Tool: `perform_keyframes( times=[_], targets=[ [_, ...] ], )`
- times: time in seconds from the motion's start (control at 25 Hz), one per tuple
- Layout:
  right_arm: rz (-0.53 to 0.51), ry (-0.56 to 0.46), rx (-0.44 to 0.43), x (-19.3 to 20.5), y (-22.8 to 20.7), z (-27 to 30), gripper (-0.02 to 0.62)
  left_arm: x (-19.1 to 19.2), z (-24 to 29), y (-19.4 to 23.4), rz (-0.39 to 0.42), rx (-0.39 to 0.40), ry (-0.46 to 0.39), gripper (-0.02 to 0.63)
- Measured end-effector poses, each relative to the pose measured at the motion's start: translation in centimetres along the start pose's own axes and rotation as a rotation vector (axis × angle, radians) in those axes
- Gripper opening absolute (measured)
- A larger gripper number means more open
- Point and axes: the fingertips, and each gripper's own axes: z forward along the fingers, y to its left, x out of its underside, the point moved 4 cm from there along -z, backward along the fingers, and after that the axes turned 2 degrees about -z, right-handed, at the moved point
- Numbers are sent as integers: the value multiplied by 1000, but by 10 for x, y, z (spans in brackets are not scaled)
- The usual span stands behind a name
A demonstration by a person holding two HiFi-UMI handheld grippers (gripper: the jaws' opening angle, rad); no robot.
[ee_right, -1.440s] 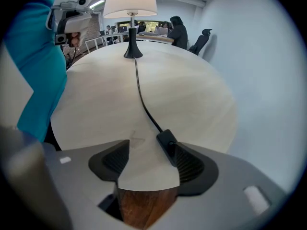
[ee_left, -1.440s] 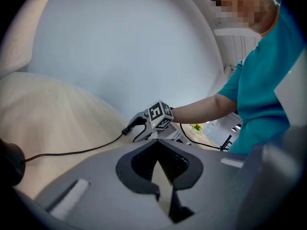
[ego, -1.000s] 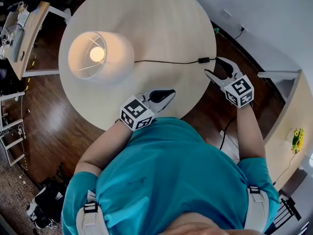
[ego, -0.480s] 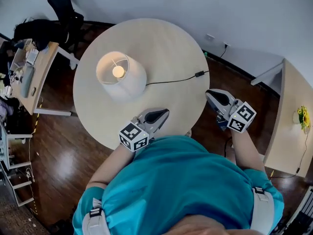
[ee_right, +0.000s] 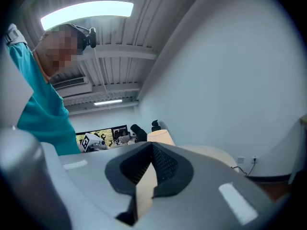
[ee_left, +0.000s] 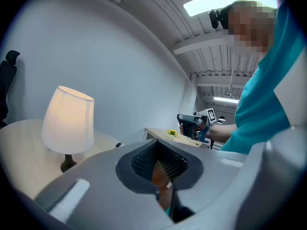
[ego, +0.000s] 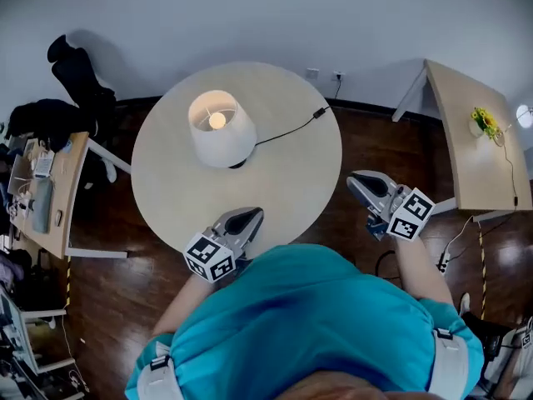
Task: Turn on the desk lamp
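Round table (ego: 287, 186) carries the desk lamp (ego: 221, 133) on its far side, shade glowing, so I judge the task done. My left gripper (ego: 247, 217) and right gripper (ego: 360, 181) hang near my body, both clenched on nothing.

A black office chair (ego: 79, 77) stands left of the round bench (ego: 283, 182). A second bench (ego: 468, 173) at right carries yellow flowers (ego: 483, 122). The floor (ego: 108, 298) is dark wood.
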Motion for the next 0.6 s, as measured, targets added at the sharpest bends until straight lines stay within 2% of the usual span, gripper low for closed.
perform_keyframes(
  times=[0.24, 0.4, 0.6],
  targets=[
    [-39, -24, 87, -16, 66, -65, 2, -4, -17, -52, -36, 60, -1, 29],
    [-76, -40, 105, 15, 129, -122, 2, 29, -26, -118, -32, 121, 0, 29],
    [-97, -51, 87, 38, 189, -195, 2, 53, -28, -213, -16, 137, 3, 29]
  ],
)
